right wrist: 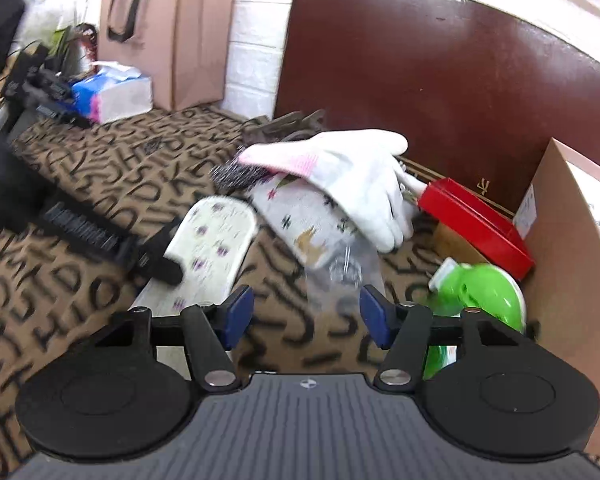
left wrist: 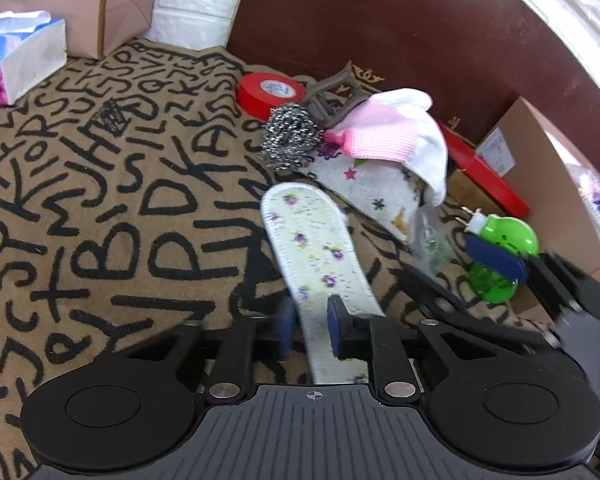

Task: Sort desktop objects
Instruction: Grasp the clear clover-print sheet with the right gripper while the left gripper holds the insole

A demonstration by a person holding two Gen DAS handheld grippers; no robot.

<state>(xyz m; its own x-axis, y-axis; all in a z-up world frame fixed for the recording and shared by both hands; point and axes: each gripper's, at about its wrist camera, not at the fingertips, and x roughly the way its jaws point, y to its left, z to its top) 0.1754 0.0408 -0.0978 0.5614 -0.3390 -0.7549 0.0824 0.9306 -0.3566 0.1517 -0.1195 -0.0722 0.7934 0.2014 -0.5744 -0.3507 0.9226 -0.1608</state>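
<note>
Floral insole (left wrist: 312, 248) lies lengthwise at the lower centre of the left wrist view on the letter-print cloth (left wrist: 100, 208), its near end between the pads of the left gripper (left wrist: 310, 330), though whether those pads press it I cannot tell. Right gripper (right wrist: 306, 314) hovers with jaws apart and nothing between them. Above the insole sit a steel scourer (left wrist: 290, 136), a white-and-pink glove (left wrist: 392, 128) and a red tape roll (left wrist: 270, 92).

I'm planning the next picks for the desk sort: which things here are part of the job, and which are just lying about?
To sort:
- floral insole, between the left gripper pads
- steel scourer
- red tape roll
- white and pink glove
- green plug-in device, by the open right gripper

Lying about:
- tissue box
- paper bag
- cardboard box
- lettered cloth
</note>
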